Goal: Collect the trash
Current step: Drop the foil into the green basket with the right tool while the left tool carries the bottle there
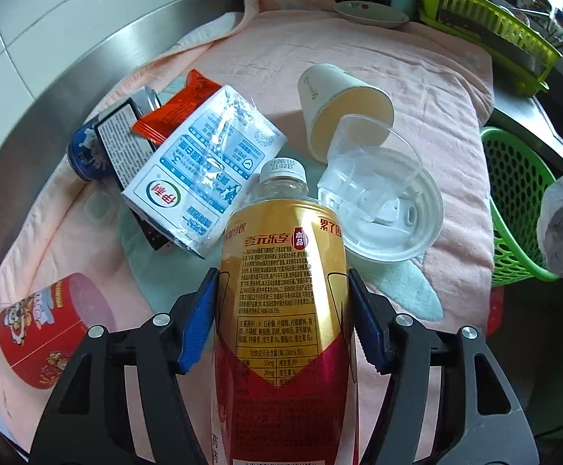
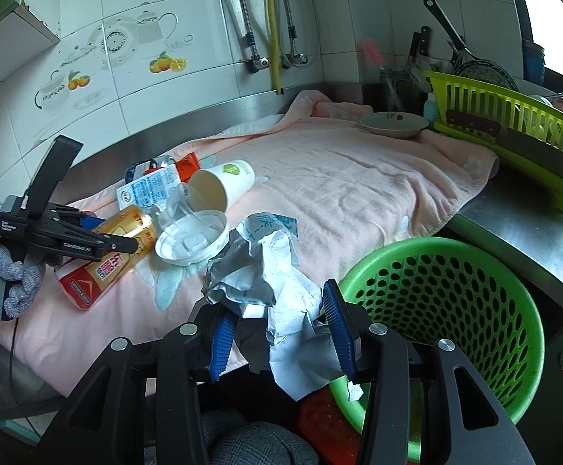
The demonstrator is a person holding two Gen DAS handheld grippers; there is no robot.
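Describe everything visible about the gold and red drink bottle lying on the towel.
The gold and red bottle is clear plastic with a white screw cap, closed, wrapped in a glossy label that is gold above and red toward the base, printed with Chinese text. It lies on its side on the pink towel, cap toward the milk carton and beside the clear plastic lid. The left claw straddles its body, blue pads at either side; contact cannot be confirmed.

— What trash lies on the pink towel (image 1: 417, 89)?
— A gold-and-red bottle (image 1: 285, 271) on its side, a milk carton (image 1: 204, 170), a tipped paper cup (image 1: 343, 104), a clear lid (image 1: 389, 209).
— And the crumpled wrapper (image 2: 266, 271)?
— Beside the green basket (image 2: 455, 310).
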